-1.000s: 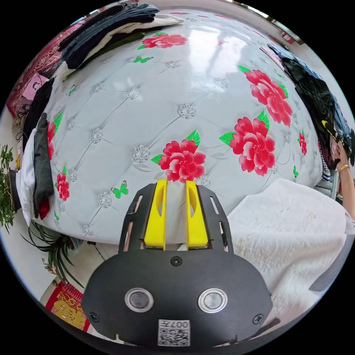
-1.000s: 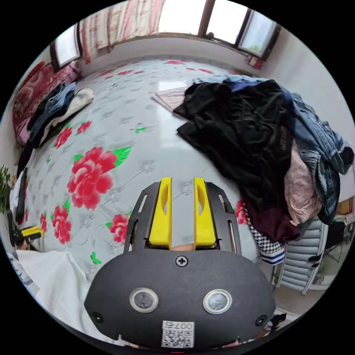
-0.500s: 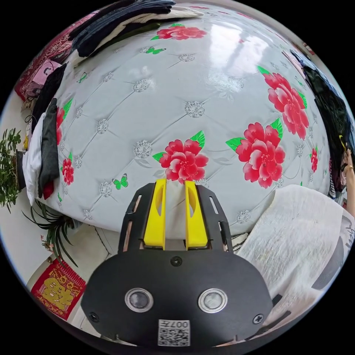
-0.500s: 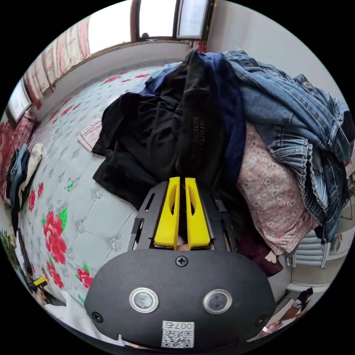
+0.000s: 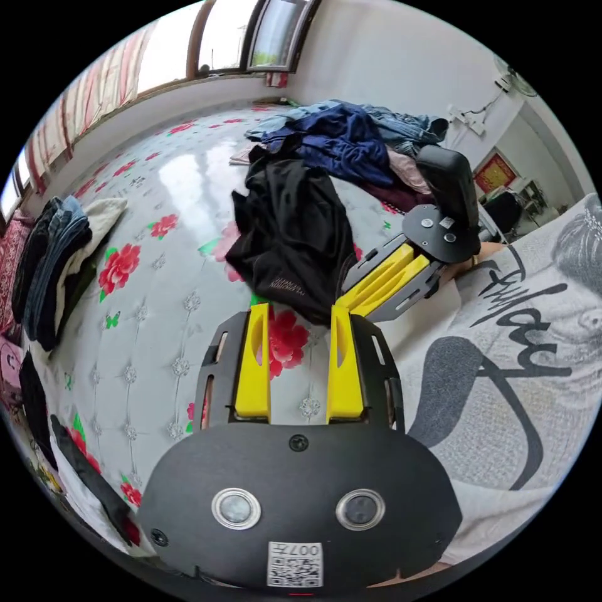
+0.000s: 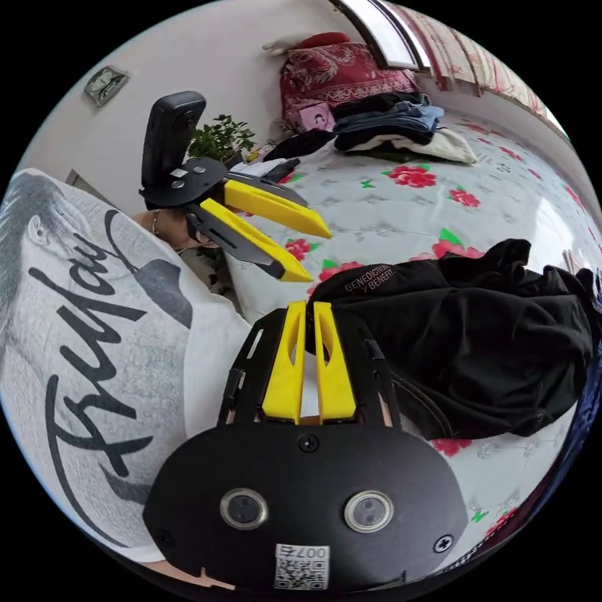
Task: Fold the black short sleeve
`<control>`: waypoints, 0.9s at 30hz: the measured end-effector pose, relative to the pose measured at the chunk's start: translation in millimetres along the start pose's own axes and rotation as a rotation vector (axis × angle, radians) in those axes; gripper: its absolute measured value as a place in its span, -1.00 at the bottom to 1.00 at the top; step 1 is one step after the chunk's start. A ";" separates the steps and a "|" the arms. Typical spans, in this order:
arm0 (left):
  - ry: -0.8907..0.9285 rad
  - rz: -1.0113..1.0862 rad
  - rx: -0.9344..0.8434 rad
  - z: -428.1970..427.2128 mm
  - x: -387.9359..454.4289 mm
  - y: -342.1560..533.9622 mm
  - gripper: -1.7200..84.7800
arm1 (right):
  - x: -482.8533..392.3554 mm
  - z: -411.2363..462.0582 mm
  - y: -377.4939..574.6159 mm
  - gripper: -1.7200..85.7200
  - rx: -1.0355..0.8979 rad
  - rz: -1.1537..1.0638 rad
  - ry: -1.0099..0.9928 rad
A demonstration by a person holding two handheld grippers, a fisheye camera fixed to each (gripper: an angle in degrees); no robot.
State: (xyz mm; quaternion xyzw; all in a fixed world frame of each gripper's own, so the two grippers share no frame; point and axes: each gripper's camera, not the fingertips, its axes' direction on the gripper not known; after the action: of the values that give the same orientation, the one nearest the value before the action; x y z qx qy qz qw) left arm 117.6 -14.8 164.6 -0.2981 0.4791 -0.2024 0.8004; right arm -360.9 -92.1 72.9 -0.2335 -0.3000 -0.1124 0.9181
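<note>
**Black short sleeve gripped at one edge, not yet spread**

Left gripper view is taken up by a bed (image 5: 157,207) covered in a grey quilted sheet printed with red flowers. Along its far side an unsorted clothes heap (image 5: 351,135) is seen, and at the other side a folded stack (image 5: 56,251). The black short sleeve (image 5: 295,232) is lying crumpled on the bed between them, near the person's printed shirt (image 5: 501,376). The right gripper (image 6: 308,307) is clenched on the garment's near edge, with the jaws almost together. The left gripper (image 5: 296,310) is held released, jaws apart, above the sheet just beside the fabric. For a clean fold, a second edge is best caught by the left gripper, and the cloth drawn flat onto bare sheet before any crease is made.
</note>
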 end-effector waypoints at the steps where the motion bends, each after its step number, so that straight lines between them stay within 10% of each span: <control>1: -0.005 0.035 0.025 -3.6 7.9 10.5 -0.65 | -13.8 0.1 -4.0 -0.96 -0.030 -0.025 0.032; 16: -0.150 0.354 0.177 -24.9 69.9 31.3 -0.73 | -103.2 -67.6 2.7 -0.93 0.286 0.056 -0.003; 21: -0.033 0.060 0.298 -76.1 20.4 14.6 -0.97 | -133.5 -108.5 22.2 -0.85 0.453 0.128 0.271; 27: 0.029 -0.105 0.422 -128.9 -17.3 4.7 -0.98 | -135.3 -45.6 50.9 -0.75 0.228 0.320 0.537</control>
State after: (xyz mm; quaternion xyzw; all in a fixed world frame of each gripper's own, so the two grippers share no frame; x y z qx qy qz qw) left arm -4.6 -37.3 125.9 -0.1454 0.4215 -0.3439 0.8264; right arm -428.0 -61.6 -59.5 -0.1353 -0.0176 0.0100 0.9906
